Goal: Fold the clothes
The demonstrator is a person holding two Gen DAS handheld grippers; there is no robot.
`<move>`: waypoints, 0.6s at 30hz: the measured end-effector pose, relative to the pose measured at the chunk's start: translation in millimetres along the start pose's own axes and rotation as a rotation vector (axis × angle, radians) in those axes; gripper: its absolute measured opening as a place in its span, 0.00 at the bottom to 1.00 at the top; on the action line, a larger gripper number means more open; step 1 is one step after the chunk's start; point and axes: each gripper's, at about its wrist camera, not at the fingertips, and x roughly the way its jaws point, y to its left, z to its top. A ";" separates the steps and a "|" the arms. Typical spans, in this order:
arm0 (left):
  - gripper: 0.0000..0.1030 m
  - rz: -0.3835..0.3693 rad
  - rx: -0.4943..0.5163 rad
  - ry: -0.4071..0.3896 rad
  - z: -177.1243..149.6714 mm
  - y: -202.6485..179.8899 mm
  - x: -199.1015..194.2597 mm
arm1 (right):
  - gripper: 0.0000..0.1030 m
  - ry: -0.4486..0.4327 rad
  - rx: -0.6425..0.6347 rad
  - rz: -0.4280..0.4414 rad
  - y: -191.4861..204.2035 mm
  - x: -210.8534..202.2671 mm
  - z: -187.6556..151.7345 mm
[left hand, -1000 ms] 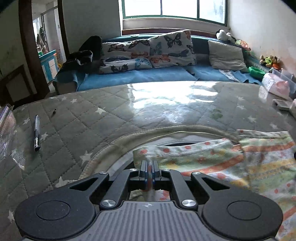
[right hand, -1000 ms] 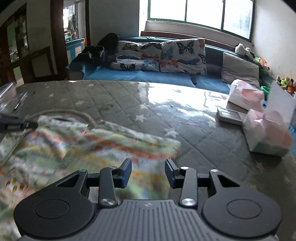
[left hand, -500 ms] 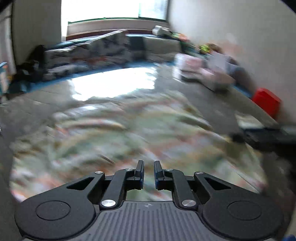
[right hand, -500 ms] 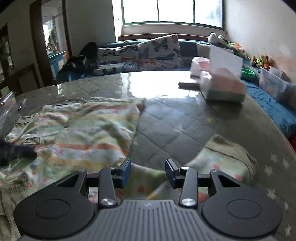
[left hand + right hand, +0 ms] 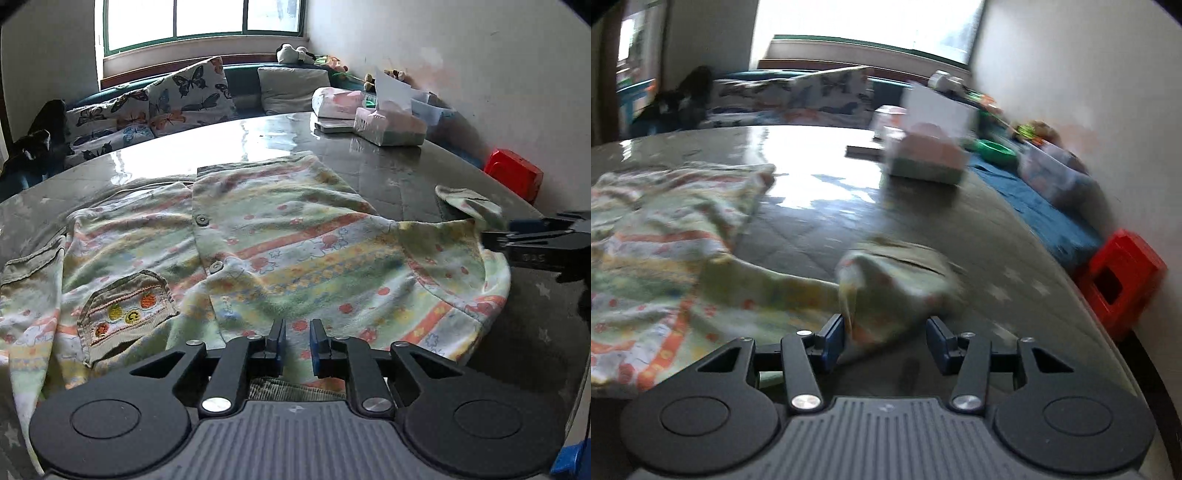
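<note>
Fingers (image 5: 277, 341) of my left gripper (image 5: 297, 341) standing narrowly apart, just been opening, gripping nothing, hovering over striped baby cardigan (image 5: 295, 251) lying spread on quilted table (image 5: 369, 162). My right gripper (image 5: 884, 341) just been widening, sleeve cuff (image 5: 897, 280) lying loose between its fingers, beside cardigan body.

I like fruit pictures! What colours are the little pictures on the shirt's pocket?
Orange, yellow and red, on the pocket; clearest in the left wrist view.
</note>
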 end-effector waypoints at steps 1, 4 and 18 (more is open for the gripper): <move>0.15 -0.002 -0.003 -0.001 0.0 0.8 0.3 | 0.47 0.005 0.028 -0.013 -5.5 -2.3 -3.0; 0.15 -0.007 -0.007 -0.002 -0.2 1.7 -0.3 | 0.48 0.017 0.098 -0.052 -19.4 -8.0 -12.2; 0.16 -0.008 -0.015 -0.012 -2.7 1.3 -2.4 | 0.62 -0.047 0.131 0.021 -29.7 -25.0 -16.9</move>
